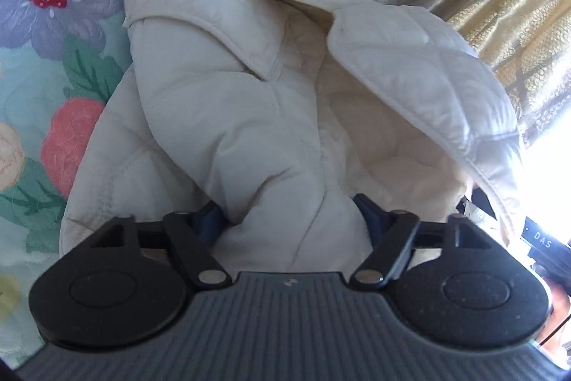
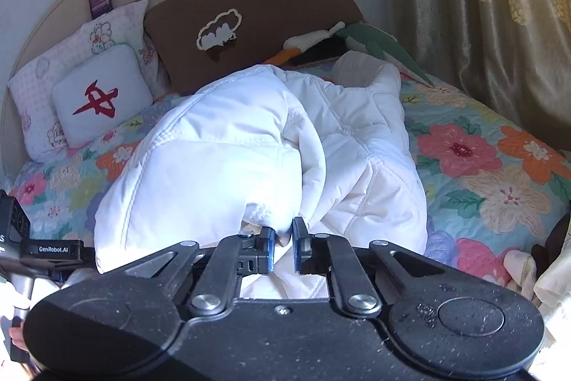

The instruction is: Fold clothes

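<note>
A white quilted jacket (image 2: 271, 145) lies bunched on the floral bedspread (image 2: 492, 174). In the left wrist view the jacket (image 1: 249, 116) fills the frame, its fleecy lining showing. My left gripper (image 1: 291, 213) has its jaws wide apart with a thick fold of the jacket between them; the fingertips are mostly hidden by cloth. My right gripper (image 2: 283, 238) is shut on a small fold of the jacket's near edge, the blue pads pinching the white fabric.
A brown cushion (image 2: 257, 13), a white pillow with a red mark (image 2: 101, 95) and a patterned pillow (image 2: 39, 84) lean on the headboard. A plush toy (image 2: 357, 41) lies beside them. Golden curtains (image 2: 481, 6) hang on the right. The left gripper's body (image 2: 21, 238) shows at the left edge.
</note>
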`<state>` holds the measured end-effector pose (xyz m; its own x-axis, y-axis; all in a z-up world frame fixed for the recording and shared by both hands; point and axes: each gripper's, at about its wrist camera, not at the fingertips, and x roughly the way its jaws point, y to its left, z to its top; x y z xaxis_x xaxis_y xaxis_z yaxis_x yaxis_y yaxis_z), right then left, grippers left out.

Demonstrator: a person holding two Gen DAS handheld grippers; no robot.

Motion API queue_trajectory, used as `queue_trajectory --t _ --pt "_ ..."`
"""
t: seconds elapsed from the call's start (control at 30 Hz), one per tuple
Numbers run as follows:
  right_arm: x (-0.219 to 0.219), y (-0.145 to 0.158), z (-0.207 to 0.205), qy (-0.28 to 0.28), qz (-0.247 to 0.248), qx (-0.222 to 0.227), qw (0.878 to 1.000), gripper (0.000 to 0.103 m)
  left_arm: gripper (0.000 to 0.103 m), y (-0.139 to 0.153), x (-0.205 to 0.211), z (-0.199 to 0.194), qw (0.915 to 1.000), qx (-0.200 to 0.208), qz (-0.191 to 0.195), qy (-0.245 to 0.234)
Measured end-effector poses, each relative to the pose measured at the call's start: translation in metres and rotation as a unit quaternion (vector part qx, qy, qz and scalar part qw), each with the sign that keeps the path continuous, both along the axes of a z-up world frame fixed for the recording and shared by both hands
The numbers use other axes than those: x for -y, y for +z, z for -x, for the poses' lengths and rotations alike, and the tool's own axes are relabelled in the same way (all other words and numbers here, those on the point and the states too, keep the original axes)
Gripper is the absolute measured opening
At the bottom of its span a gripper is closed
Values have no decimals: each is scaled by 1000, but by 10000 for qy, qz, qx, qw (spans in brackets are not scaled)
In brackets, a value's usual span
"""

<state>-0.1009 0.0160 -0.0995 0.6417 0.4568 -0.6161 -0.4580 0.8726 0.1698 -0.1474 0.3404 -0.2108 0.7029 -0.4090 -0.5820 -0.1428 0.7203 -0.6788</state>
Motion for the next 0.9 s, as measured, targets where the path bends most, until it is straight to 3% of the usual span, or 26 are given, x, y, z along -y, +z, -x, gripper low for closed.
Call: queue_trajectory --t 0.03,0.07,0.1,0.17,0.23,0.3,0.33,0.37,0.4,0.43,0.47,0.5,0.53,0.57,0.67,0.77,0.83,0.9 --pt "2 -2 2 7 -27 -12 10000 20 48 3 3 2 9999 81 -116 3" --pt "3 -4 3 3 -101 -57 9999 39 39 6 6 4 9996 145 -240 6" --pt "4 -6 5 -14 -189 -100 9998 65 35 8 10 4 9991 168 -386 7" --pt "4 -12 3 -105 -496 -256 9984 81 28 12 19 3 9972 214 -713 -14" --pt "1 -18 -3 -94 -849 -550 9948 81 28 12 24 1 9956 242 -907 -22" --pt "-9 -25 -13 -67 -1112 -871 9899 89 38 8 22 -3 9964 183 -823 51" --pt "-15 -29 -19 -77 -1203 -1007 9876 90 60 2 16 -6 9979 14 -622 166" --pt "-21 -33 -24 -87 -1293 -1144 9849 91 74 -9 7 -10 9987 -203 -373 270" --pt "-27 -38 -30 -115 -1356 -1265 9826 93 74 -16 0 -14 9991 -287 -121 296" --pt "-35 -44 -37 -173 -1326 -1351 9818 94 67 -23 -7 -16 9988 -351 97 328" --pt "-44 -51 -44 -204 -1232 -1432 9818 94 48 -27 -12 -18 9985 -351 211 359" --pt "-53 -58 -50 -234 -1138 -1514 9816 86 37 -26 -16 -19 9986 -319 248 354" --pt "-61 -65 -56 -264 -1043 -1595 9813 73 21 -22 -18 -21 9987 -272 220 363" --pt "-70 -70 -61 -281 -1021 -1668 9803 47 15 -17 -20 -24 9989 -243 144 366" --pt "-99 -56 -72 15 -1134 -1514 9819 31 11 8 -30 -32 9982 -199 -317 471" --pt "-127 -27 -89 422 -1617 -1390 9761 27 9 48 -66 -32 9947 54 -551 864" --pt "-150 3 -100 819 -2018 -1185 9688 26 8 93 -91 -22 9864 483 -956 1248" --pt "-176 44 -98 1329 -2314 -580 9620 24 8 144 -112 -8 9724 965 -1367 1625"
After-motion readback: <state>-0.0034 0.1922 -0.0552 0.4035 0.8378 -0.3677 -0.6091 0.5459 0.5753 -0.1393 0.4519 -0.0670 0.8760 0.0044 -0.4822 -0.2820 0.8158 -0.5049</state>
